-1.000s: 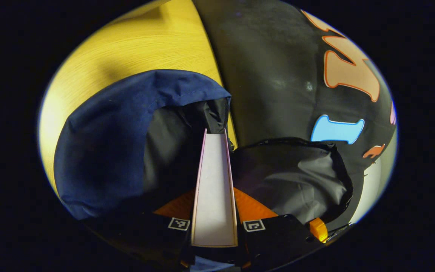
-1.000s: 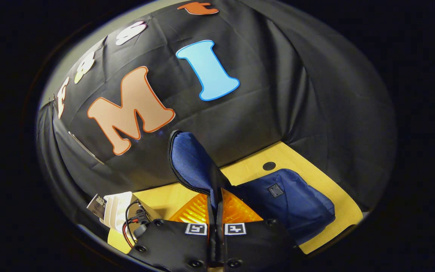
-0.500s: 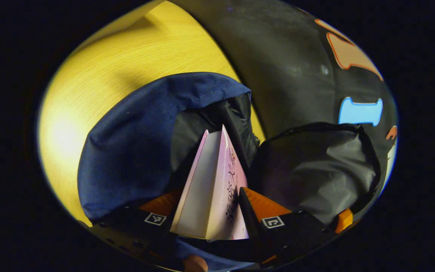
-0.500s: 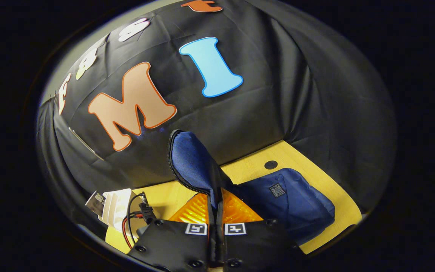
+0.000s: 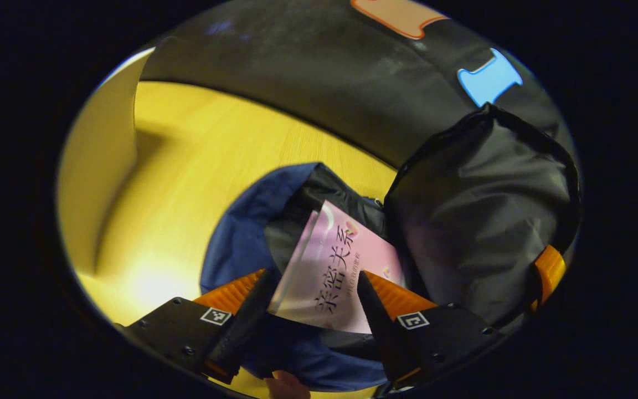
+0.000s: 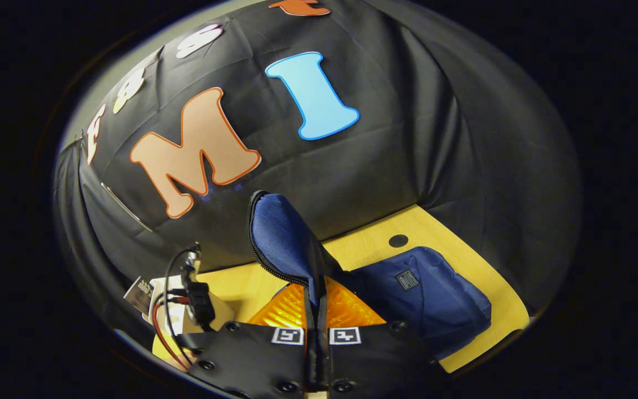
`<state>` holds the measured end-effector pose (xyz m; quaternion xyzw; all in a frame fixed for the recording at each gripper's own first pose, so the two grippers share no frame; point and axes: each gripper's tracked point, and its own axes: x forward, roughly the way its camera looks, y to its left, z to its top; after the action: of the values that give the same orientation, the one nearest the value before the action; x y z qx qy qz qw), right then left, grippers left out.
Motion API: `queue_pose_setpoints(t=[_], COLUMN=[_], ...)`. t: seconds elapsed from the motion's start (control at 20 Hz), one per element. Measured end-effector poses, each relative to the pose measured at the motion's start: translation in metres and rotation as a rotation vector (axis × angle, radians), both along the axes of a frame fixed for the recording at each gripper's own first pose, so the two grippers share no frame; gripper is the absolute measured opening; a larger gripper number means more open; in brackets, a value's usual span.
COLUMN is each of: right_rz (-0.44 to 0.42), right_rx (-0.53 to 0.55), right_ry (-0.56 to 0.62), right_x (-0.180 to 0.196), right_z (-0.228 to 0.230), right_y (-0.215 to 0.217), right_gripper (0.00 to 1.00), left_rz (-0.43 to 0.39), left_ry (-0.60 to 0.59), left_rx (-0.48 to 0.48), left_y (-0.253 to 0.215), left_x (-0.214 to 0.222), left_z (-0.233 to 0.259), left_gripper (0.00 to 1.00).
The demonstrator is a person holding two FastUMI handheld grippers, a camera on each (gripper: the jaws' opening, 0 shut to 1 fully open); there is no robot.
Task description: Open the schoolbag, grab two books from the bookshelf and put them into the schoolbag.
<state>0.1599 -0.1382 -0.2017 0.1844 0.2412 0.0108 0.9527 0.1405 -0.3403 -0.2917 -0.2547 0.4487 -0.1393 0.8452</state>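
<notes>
Each hand-held gripper (image 6: 317, 310) has a black screwed body with square markers; seemingly red-and-black cables (image 6: 166, 310)

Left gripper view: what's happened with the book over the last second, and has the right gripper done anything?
The left gripper opened and let go of the pink book, which tipped from edge-on to cover-up and now leans inside the open schoolbag; the gripper has drawn back from it. The right gripper stays shut on the bag's flap, holding it up as before.
</notes>
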Motion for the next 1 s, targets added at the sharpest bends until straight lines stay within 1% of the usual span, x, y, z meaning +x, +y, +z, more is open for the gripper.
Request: queue_pose_setpoints(t=[0.05,0.1,0.15,0.2,0.25,0.3,0.35,0.4,0.45,0.5,0.55,0.6,0.65,0.7,0.75,0.8,0.85,0.9,0.95,1.0], right_rz=[0.002,0.004,0.004,0.004,0.003,0.001,0.001,-0.002,-0.005,-0.007,-0.009,-0.01,-0.012,-0.015,-0.018,-0.021,-0.023,-0.025,-0.029,-0.033], right_rx=[-0.007,-0.01,-0.01,-0.009,-0.008,-0.01,-0.01,-0.01,-0.004,-0.002,-0.006,-0.009,-0.013,-0.016,-0.019,-0.02,-0.021,-0.024,-0.023,-0.023], right_ry=[0.0,-0.001,-0.002,-0.002,-0.001,-0.002,-0.003,-0.003,-0.003,-0.003,-0.004,-0.004,-0.005,-0.007,-0.009,-0.01,-0.011,-0.011,-0.012,-0.013], right_x=[0.001,-0.001,-0.001,-0.001,-0.001,-0.002,-0.002,-0.002,-0.002,-0.003,-0.002,-0.003,-0.002,-0.002,-0.002,-0.003,-0.002,-0.003,-0.002,-0.003], right_z=[-0.001,-0.002,-0.001,-0.001,-0.001,-0.001,-0.001,-0.001,-0.001,-0.001,-0.001,-0.001,-0.001,0.0,0.001,0.0,0.001,0.0,0.0,0.0], right_y=[-0.001,0.0,0.0,0.0,-0.001,-0.001,-0.001,-0.001,-0.001,-0.002,-0.003,-0.002,-0.003,-0.003,-0.003,-0.003,-0.004,-0.004,-0.005,-0.004], right_gripper=[0.03,0.06,0.03,0.03,0.03,0.07,0.07,0.04,0.06,0.03,0.07,0.06,0.06,0.03,0.04,0.06,0.03,0.06,0.06,0.04], left_rz=[-0.005,-0.011,-0.019,-0.025,-0.031,-0.036,-0.035,-0.035,-0.03,-0.03,-0.024,-0.024,-0.008,0.006,0.022,0.046,0.064,0.079,0.095,0.108], left_ry=[-0.033,-0.061,-0.095,-0.125,-0.156,-0.184,-0.206,-0.244,-0.276,-0.312,-0.332,-0.354,-0.374,-0.391,-0.406,-0.418,-0.427,-0.434,-0.445,-0.462], left_rx=[0.041,0.088,0.125,0.153,0.178,0.198,0.208,0.217,0.228,0.228,0.24,0.242,0.246,0.242,0.228,0.209,0.194,0.194,0.209,0.232], left_y=[0.01,0.023,0.037,0.046,0.057,0.068,0.077,0.086,0.097,0.105,0.115,0.125,0.138,0.151,0.164,0.178,0.193,0.212,0.231,0.252], left_x=[0.002,0.003,0.003,0.003,0.003,0.002,0.001,0.001,0.002,-0.001,-0.003,-0.005,-0.006,-0.006,-0.009,-0.012,-0.014,-0.017,-0.018,-0.017], left_z=[0.005,0.012,0.023,0.032,0.041,0.052,0.062,0.074,0.087,0.1,0.113,0.126,0.139,0.151,0.165,0.181,0.193,0.202,0.21,0.216], left_gripper=[0.92,0.93,0.93,1.0,0.95,0.96,0.96,0.96,0.96,0.96,0.95,0.92,0.96,0.95,0.96,0.95,0.95,0.92,0.95,0.95])
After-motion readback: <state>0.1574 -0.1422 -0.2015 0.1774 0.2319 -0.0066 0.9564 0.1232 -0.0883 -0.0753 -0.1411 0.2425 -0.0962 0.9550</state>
